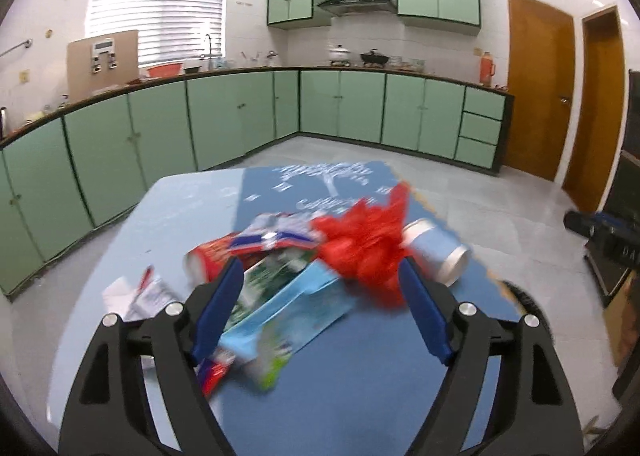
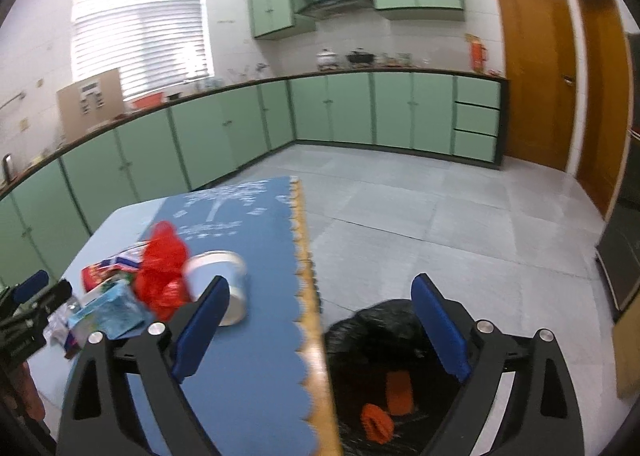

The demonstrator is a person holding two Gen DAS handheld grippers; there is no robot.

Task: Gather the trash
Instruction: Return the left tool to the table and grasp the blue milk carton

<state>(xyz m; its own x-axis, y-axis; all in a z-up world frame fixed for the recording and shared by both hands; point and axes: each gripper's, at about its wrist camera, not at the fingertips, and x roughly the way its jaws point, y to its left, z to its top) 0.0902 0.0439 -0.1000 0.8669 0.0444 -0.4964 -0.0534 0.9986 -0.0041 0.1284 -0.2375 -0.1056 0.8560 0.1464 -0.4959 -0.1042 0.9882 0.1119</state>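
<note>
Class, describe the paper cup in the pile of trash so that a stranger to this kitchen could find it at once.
Start at the blue cloth-covered table in the middle of the green-cabinet kitchen. Go to the heap of litter on it, then to the crumpled red plastic bag. On the side nearest the table's scalloped edge lies the pale blue paper cup with a white rim: the heap's only round, rigid thing, tipped on its side.

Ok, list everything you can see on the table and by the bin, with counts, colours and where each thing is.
Crumpled red plastic bag: one, red, middle of the pile.
White paper cup: one, white, on its side, right of the bag.
Light blue carton: one, near front of pile.
Red wrapper: one, left of pile.
Blue table mat: one, under the trash.
Black bin bag: one, beside the table's edge, orange scraps inside.
Green kitchen cabinets: many, along walls.
Left tongs: open, empty, facing the pile.
Right tongs: open, empty, over the table edge and bag.
</note>
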